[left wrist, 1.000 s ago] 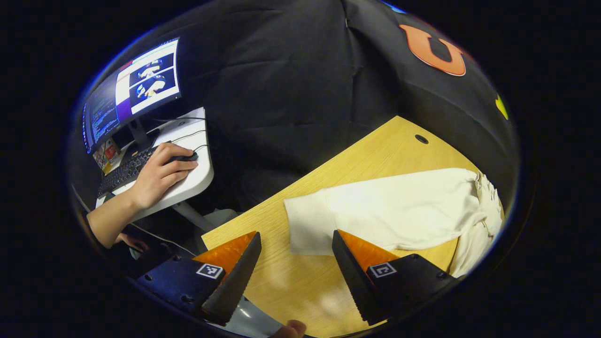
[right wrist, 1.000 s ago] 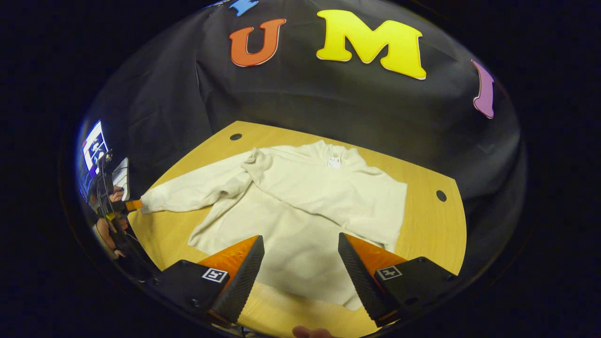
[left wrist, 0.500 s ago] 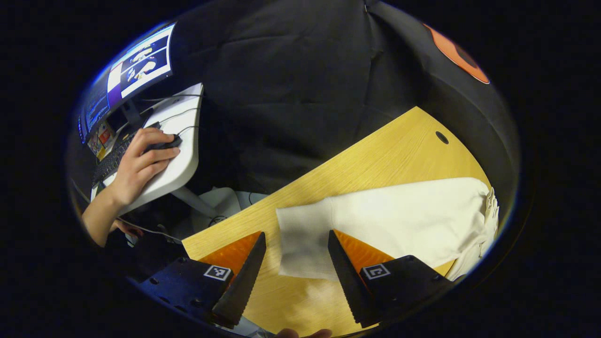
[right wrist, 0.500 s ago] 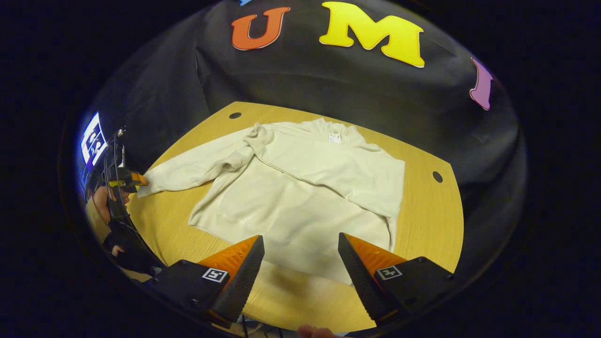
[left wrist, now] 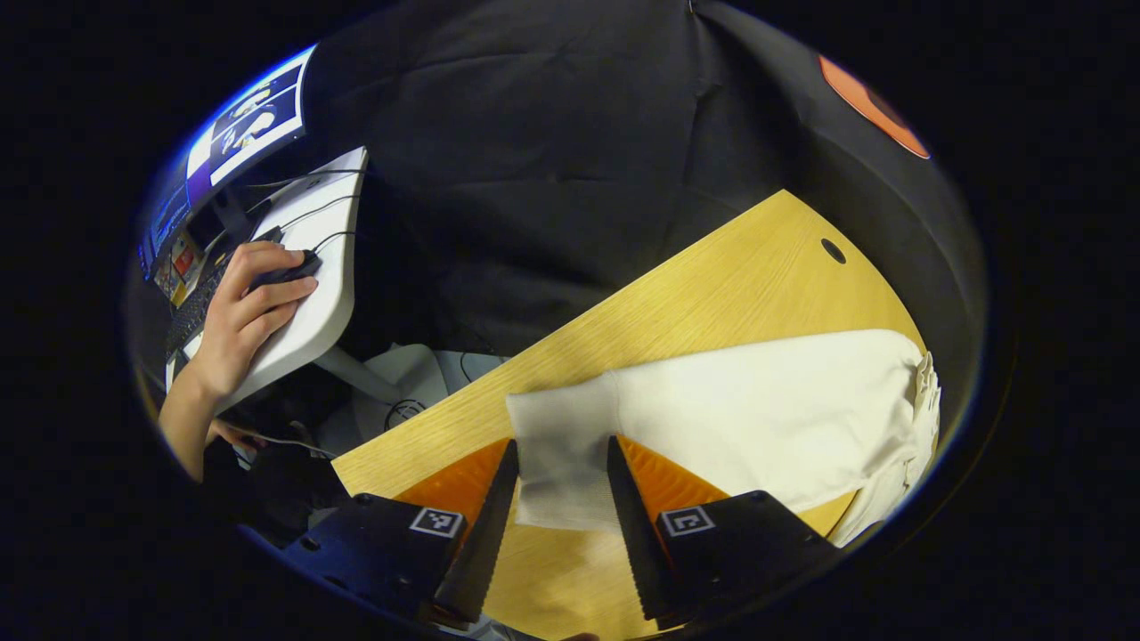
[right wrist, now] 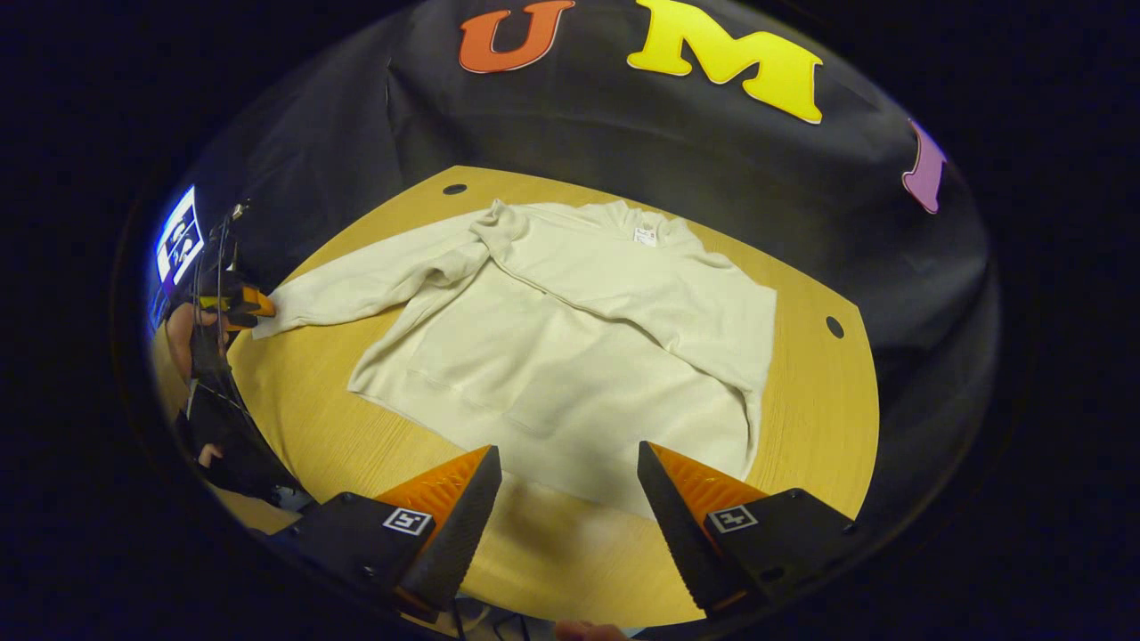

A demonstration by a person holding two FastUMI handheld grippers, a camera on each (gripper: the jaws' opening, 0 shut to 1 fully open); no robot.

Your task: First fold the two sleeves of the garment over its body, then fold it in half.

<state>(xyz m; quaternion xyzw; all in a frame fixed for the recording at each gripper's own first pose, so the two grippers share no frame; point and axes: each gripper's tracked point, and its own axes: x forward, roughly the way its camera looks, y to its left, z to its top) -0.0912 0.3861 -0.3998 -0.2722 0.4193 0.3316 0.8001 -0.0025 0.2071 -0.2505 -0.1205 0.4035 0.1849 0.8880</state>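
A cream sweatshirt (right wrist: 570, 356) lies flat on the wooden table (right wrist: 810, 418), collar toward the wall. One sleeve (right wrist: 659, 320) is folded slantwise across the body. The other sleeve (left wrist: 757, 409) stretches out to the side. Its ribbed cuff (left wrist: 557, 472) lies between the fingers of my left gripper (left wrist: 562, 441), which is open with the jaws a cuff's width apart. In the right gripper view that gripper (right wrist: 245, 303) sits at the sleeve's tip. My right gripper (right wrist: 568, 447) is open above the near table edge, just short of the hem.
A white side desk (left wrist: 312, 294) stands left of the table with a monitor (left wrist: 245, 120), a keyboard and a person's hand (left wrist: 240, 307) on a mouse. Cable holes (right wrist: 834, 327) (right wrist: 454, 189) mark the table's far corners. Bare wood runs along the near edge.
My left gripper moved forward until the cuff lay between its fingers, and the jaws narrowed. My right gripper drew back and rose, so the whole sweatshirt lies farther ahead.
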